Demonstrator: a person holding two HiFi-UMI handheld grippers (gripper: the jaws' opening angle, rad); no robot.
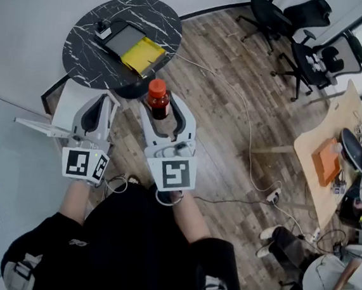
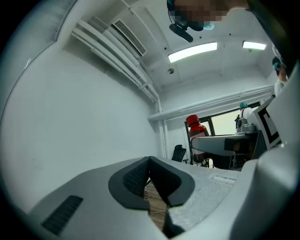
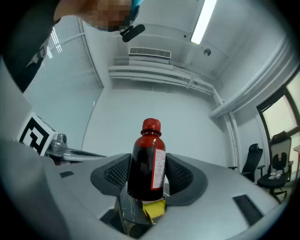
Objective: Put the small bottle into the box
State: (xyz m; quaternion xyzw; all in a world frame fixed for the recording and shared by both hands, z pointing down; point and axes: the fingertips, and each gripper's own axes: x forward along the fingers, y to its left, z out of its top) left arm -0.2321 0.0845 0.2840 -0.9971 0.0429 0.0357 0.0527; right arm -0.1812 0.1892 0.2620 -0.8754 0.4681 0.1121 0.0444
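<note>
Right claw [image 1: 161, 110] is clamped on the small bottle [image 3: 146, 161]. Its dark ribbed pads [image 3: 117, 172] press on the two sides of the body, and the jaws stand wide only because the bottle fills them. The bottle is in the air, upright with its cap up, just above the middle of the head view. It is over the wooden floor [image 1: 214, 68], not over the table. I'd guess it is held upright so it can go down base first. Left claw [image 1: 101, 105] hangs just beside it with jaws drawn together and nothing between them. It looks idle and out of the way.

The box [image 1: 123, 40] lies on the round table [image 1: 88, 49] in the upper left of the head view, well apart from the bottle. It is shallow and open, grey inside, with a yellow flap [image 1: 143, 56] folded out toward the person, so the mouth looks ready to take something from above.

The bottle is smooth, with a rounded shoulder. It is full of dark red liquid under a red screw cap, and a white label runs down one side. A smooth wall like that could slip, which is probably why the gripping faces are ribbed. The tabletop is glossy black with white veins, like marble. The claw shells are matt grey plastic.
</note>
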